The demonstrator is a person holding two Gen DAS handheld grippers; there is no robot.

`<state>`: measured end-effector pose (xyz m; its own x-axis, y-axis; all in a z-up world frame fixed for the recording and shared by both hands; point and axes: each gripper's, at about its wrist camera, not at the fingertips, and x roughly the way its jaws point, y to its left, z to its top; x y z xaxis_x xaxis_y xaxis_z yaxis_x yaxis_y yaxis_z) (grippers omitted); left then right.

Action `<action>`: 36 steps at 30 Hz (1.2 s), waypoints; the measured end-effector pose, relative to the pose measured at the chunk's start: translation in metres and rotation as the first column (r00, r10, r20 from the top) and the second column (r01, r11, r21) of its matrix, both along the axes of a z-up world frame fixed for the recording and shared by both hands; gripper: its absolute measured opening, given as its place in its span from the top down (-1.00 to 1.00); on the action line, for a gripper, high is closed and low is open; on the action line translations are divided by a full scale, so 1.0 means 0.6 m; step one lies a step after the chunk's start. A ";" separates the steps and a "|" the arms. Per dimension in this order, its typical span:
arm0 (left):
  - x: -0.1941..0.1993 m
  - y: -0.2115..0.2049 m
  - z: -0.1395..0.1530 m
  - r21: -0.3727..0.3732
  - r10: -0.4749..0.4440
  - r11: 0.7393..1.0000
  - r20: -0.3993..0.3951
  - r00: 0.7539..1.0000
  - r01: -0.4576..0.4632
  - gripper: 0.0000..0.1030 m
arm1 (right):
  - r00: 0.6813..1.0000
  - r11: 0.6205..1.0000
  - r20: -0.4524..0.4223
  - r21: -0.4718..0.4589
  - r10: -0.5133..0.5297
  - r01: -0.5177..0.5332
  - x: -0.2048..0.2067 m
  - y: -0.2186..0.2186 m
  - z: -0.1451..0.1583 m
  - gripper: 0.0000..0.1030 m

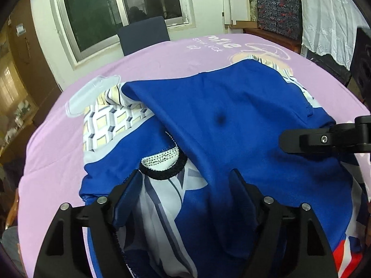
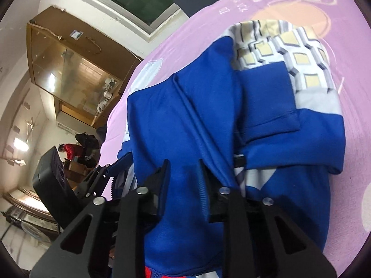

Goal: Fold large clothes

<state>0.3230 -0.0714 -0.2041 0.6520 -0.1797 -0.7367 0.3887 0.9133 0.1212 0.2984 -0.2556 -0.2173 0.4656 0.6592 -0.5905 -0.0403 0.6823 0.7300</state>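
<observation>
Left gripper (image 1: 185, 185): jaws spread wide, straddling blue jacket (image 1: 231, 120) fabric w/o pinching; grey-white lining and black knit collar (image 1: 162, 169) between them. Right gripper (image 2: 183, 173): jaws nearly together, pinching a blue jacket fold. Jacket bunched mid-desk on lilac printed cloth (image 1: 58, 143), smooth knit, checked cream-grey panel at 10 o'clock, red trim at 5 o'clock.
</observation>
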 end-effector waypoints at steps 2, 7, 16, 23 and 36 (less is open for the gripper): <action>0.001 0.005 0.000 -0.014 -0.006 1.000 -0.005 1.000 0.006 -0.55 | 1.000 1.000 -0.006 0.017 -0.005 0.005 -0.002 -0.003 -0.002 0.63; -0.007 0.014 0.006 -0.035 -0.006 0.999 -0.003 1.000 0.006 -0.55 | 0.999 0.999 0.034 0.037 -0.025 0.023 -0.016 -0.013 0.007 0.52; 0.014 0.049 0.038 -0.134 0.075 0.988 0.022 0.997 -0.071 -0.55 | 0.992 0.999 0.119 0.036 -0.043 0.039 0.008 -0.010 0.043 0.35; 0.043 0.051 0.013 -0.089 0.091 0.992 -0.024 0.996 -0.093 -0.67 | 0.998 0.999 0.051 -0.028 -0.040 0.041 0.046 0.013 0.014 0.39; 0.026 0.063 0.019 -0.098 0.118 0.988 -0.031 0.992 -0.121 -0.78 | 0.997 0.998 0.059 0.028 -0.051 0.049 0.022 -0.004 0.024 0.22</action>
